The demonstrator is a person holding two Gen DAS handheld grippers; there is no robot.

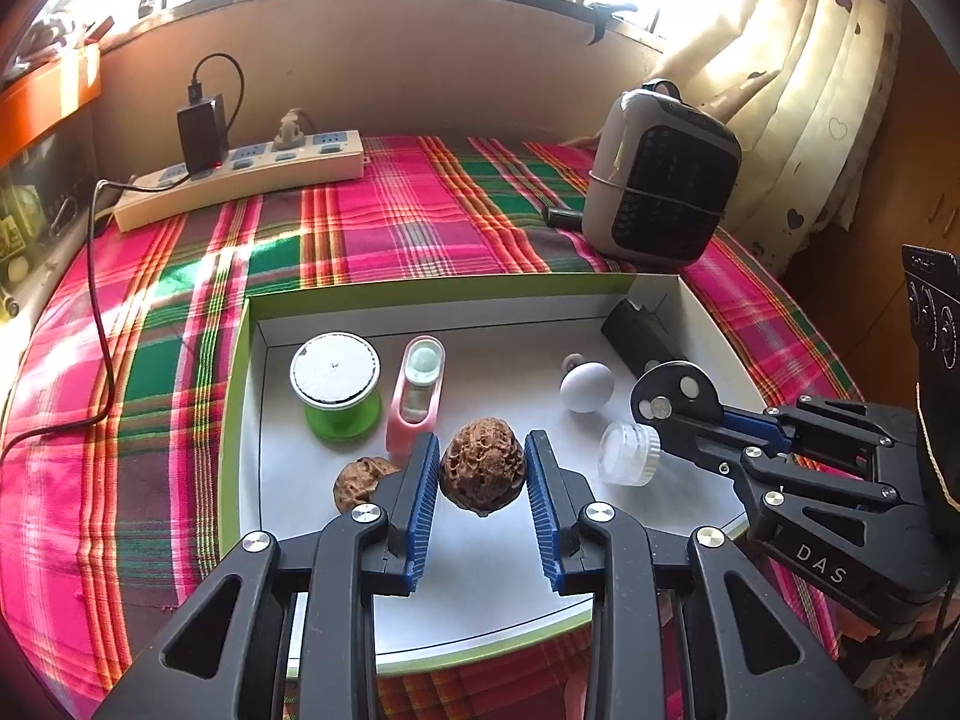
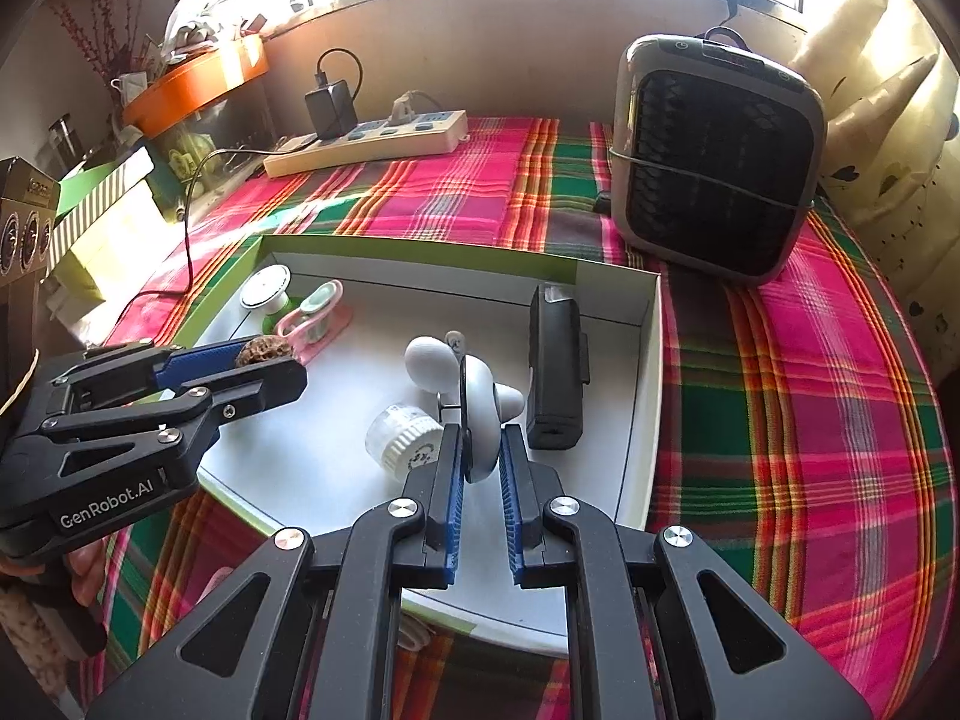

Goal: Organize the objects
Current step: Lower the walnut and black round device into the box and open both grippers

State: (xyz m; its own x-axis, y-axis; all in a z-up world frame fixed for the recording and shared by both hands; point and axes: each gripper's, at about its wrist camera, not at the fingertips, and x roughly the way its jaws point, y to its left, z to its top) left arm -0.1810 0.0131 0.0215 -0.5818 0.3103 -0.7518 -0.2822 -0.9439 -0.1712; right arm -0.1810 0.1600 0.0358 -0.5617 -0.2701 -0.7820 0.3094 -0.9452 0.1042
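Clearly, the left gripper (image 1: 483, 468) clamps the hard, knobbly walnut (image 1: 483, 468) at its waist, while the right gripper (image 2: 482, 450), at three o'clock, pinches a thin disc gadget (image 2: 480, 414).

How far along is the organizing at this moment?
Mostly underway. Already lying in the white tray: green spool, pink holder, second walnut, clear jar, black case. In hand: left tongs clamp a walnut above the tray; right tongs grip a white disc gadget. Left: setting both down.
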